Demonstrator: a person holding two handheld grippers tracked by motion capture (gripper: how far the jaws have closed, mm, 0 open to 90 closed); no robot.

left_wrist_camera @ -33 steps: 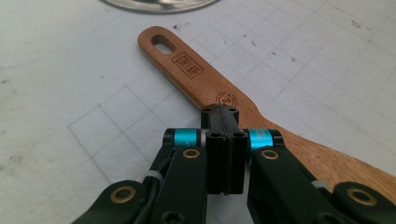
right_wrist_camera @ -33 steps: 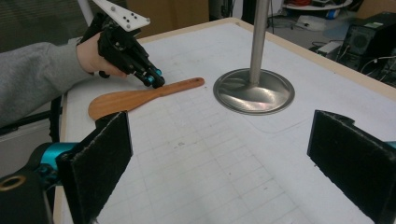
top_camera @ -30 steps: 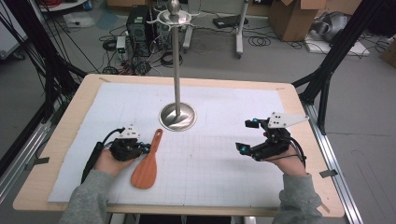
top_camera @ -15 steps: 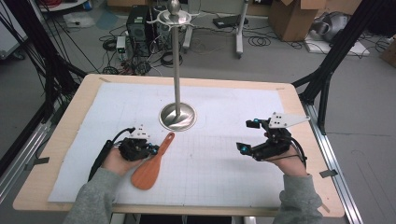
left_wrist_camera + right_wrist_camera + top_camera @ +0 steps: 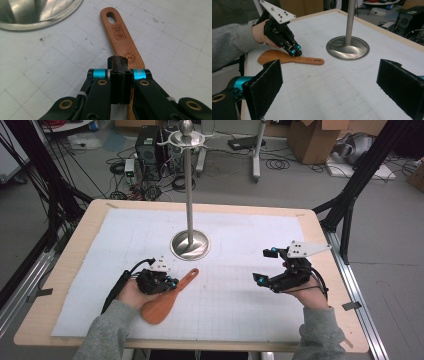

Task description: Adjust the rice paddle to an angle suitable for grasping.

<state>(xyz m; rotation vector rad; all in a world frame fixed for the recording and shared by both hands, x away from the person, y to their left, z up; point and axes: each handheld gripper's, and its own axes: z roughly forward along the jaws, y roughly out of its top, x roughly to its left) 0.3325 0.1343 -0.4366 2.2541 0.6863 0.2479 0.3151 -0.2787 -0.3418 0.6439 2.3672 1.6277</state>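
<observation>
On white mat (image 5: 240, 295), wooden spatula (image 5: 165, 300) under closed left gripper (image 5: 167, 282), steel stand base (image 5: 190, 245) nearby.

So the left gripper (image 5: 170, 282) has slid right along the table toward the metal stand (image 5: 190, 245), and the wooden spatula (image 5: 167, 297) swung with it, its handle tip now pointing up-right, closer to the stand's base.

On the white gridded mat (image 5: 240, 315) covering the pale wooden table (image 5: 70, 245): round-based steel stand (image 5: 190, 245) centre-rear; flat brown wooden spatula (image 5: 165, 297) just before it, leftward, handle toward the base; left gripper (image 5: 172, 282) over its handle; right gripper (image 5: 265, 266) well apart, rightward.
</observation>
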